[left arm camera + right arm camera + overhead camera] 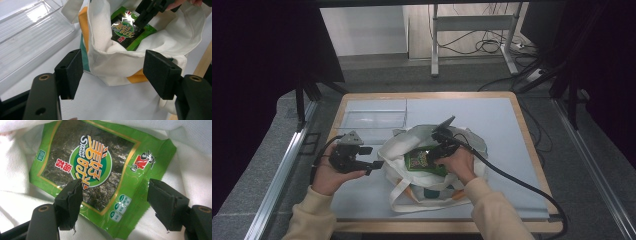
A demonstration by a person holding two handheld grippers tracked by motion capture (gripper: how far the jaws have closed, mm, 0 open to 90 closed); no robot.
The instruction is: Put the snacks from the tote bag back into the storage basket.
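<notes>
The near edge of the table [362, 226] is crossed by two sleeved forearms, and a strip of bare mat is left between that edge and the cloth bag [412, 197]. At the near left, the left gripper [373, 164] is held level just beside the bag, its jaws spread with nothing between them; in the left gripper view the bag's rim is seen beyond the pads, not touched. Open surface is noted to the left of this gripper as far as the wooden border.

The bag is seated at the middle of the mat, white cloth with orange and green panels, its mouth open upward and its handle loop trailing toward the near edge.

The right gripper [430, 156] is lowered into the bag's mouth. Its jaws are spread, one to either side of the seaweed packet [95, 170]; no pinch on the packet is seen. The packet is lying flat inside the bag: green, glossy, gold-bordered, with a dark panel, a round logo and a crimped end seal.

Farther back at the left, a clear plastic tray [374, 119] is set near the bag. The far right of the mat is open up to the wooden rim.
</notes>
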